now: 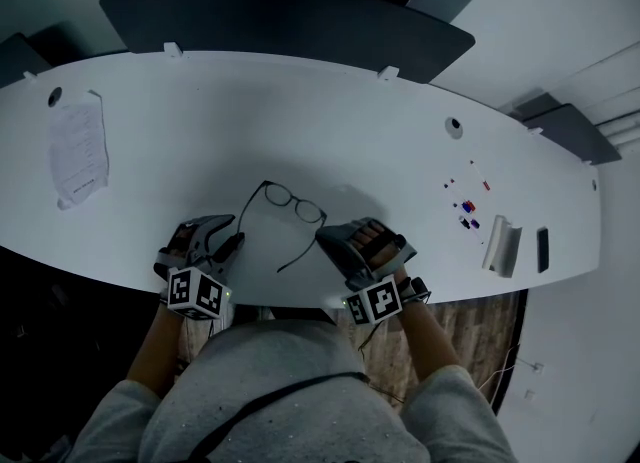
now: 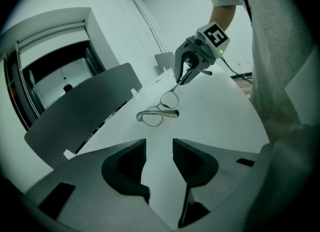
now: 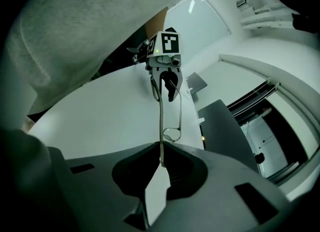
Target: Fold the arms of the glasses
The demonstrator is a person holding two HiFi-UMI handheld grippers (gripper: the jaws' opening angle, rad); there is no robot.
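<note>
Thin dark-framed glasses (image 1: 293,203) lie on the white table (image 1: 350,121) near its front edge, arms spread toward me. My right gripper (image 1: 325,238) sits at the right lens end. In the right gripper view its jaws (image 3: 161,163) are shut on a thin arm of the glasses, and a lens (image 3: 172,133) shows just beyond. My left gripper (image 1: 235,234) rests by the tip of the other arm. Its jaws (image 2: 159,158) stand open with only bare table between them, and the glasses (image 2: 159,111) lie ahead. The right gripper (image 2: 184,75) shows beyond them.
A printed sheet (image 1: 78,149) lies at the table's far left. Small coloured bits (image 1: 465,206), a silver piece (image 1: 502,246) and a black bar (image 1: 542,249) sit at the right. A dark chair back (image 1: 280,11) stands behind the table. The front edge runs just under both grippers.
</note>
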